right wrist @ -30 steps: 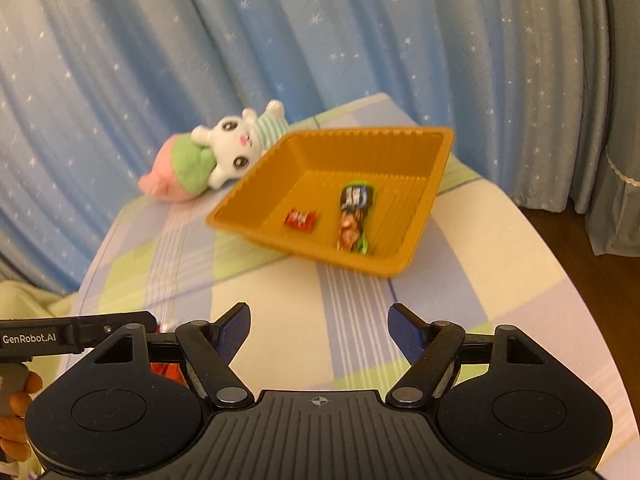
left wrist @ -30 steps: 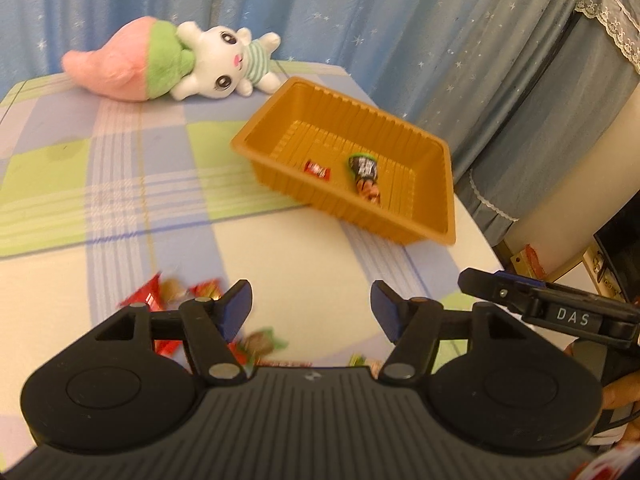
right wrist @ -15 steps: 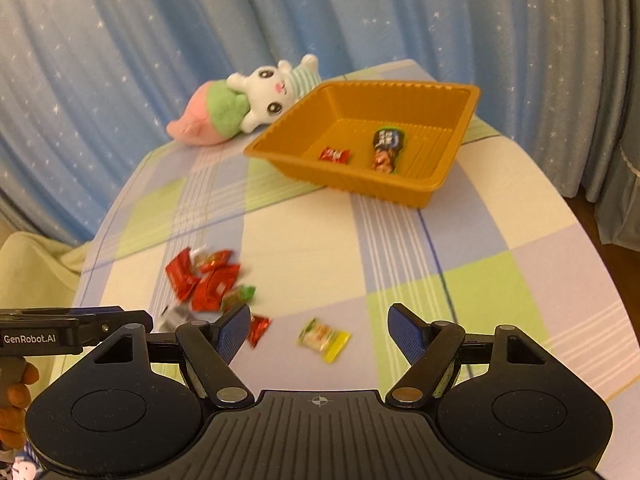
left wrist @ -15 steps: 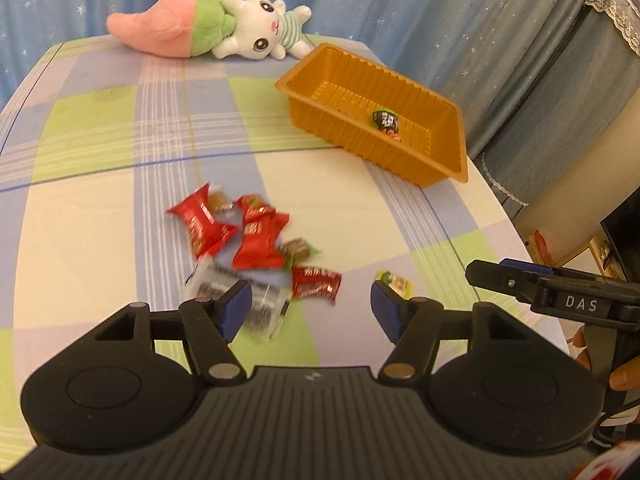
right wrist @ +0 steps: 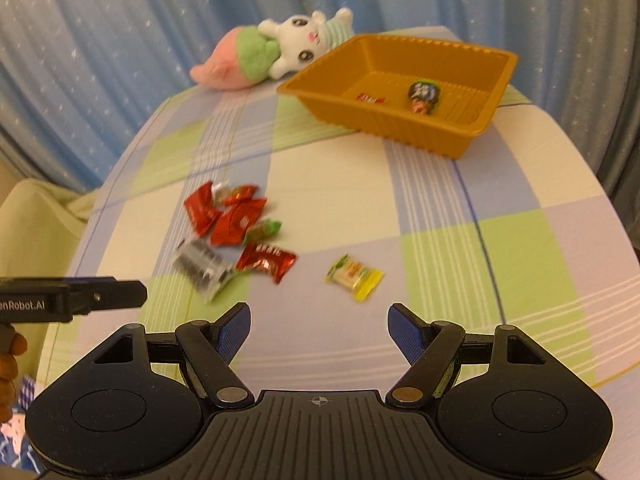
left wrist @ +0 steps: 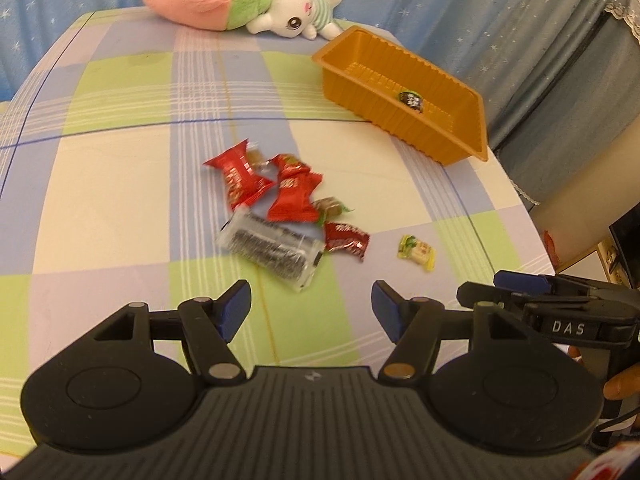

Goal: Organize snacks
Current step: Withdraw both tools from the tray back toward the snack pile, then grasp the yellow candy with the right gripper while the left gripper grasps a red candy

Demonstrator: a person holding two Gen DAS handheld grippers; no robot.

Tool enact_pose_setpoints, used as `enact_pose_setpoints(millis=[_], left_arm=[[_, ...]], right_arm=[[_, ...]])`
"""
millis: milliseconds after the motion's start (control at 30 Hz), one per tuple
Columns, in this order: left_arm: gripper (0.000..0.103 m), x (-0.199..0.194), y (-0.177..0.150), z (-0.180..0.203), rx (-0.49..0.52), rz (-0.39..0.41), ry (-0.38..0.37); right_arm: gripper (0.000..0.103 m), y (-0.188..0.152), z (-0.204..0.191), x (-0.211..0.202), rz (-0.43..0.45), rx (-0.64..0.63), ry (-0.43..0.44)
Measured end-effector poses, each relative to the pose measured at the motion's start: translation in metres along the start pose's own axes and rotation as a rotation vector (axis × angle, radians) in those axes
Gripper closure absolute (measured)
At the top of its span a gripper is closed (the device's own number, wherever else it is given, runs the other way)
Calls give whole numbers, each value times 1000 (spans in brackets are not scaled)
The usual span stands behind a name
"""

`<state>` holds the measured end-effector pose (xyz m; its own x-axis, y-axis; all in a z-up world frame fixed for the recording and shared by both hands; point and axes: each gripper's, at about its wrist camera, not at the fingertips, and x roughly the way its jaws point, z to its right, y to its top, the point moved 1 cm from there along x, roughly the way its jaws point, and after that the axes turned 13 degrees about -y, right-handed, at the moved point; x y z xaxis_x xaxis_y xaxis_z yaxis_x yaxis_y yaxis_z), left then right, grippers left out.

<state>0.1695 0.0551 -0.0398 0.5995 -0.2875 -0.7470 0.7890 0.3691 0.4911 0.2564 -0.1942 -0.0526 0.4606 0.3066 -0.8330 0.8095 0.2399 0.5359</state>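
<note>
Black ribbed gripper point(left wrist: 311, 304) bodies, blue pads point(right wrist: 404, 332), silver pivot screws, "DAS" label.

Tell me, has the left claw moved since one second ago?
Yes. The left claw pulled back from the orange tray, which now looks smaller and farther.

We're in a home room here: pastel checked tablecloth point(left wrist: 120, 168), star-dotted blue curtains point(right wrist: 120, 40), and a pink-and-white plush bunny point(left wrist: 256, 8) lying at the far edge.

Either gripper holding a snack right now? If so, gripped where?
Nothing held. Left gripper and right gripper both have jaws open and empty, above the table; loose snacks lie ahead, untouched.
</note>
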Motion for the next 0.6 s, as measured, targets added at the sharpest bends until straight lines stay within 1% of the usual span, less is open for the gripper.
enact_pose_setpoints(millis=[267, 600], left_arm=[[39, -4, -12, -13, -25, -9, 32], [39, -8, -20, -24, -39, -9, 75]], right_arm=[[27, -6, -16, 10, -31, -43, 7], [28, -5, -28, 23, -45, -76, 16]])
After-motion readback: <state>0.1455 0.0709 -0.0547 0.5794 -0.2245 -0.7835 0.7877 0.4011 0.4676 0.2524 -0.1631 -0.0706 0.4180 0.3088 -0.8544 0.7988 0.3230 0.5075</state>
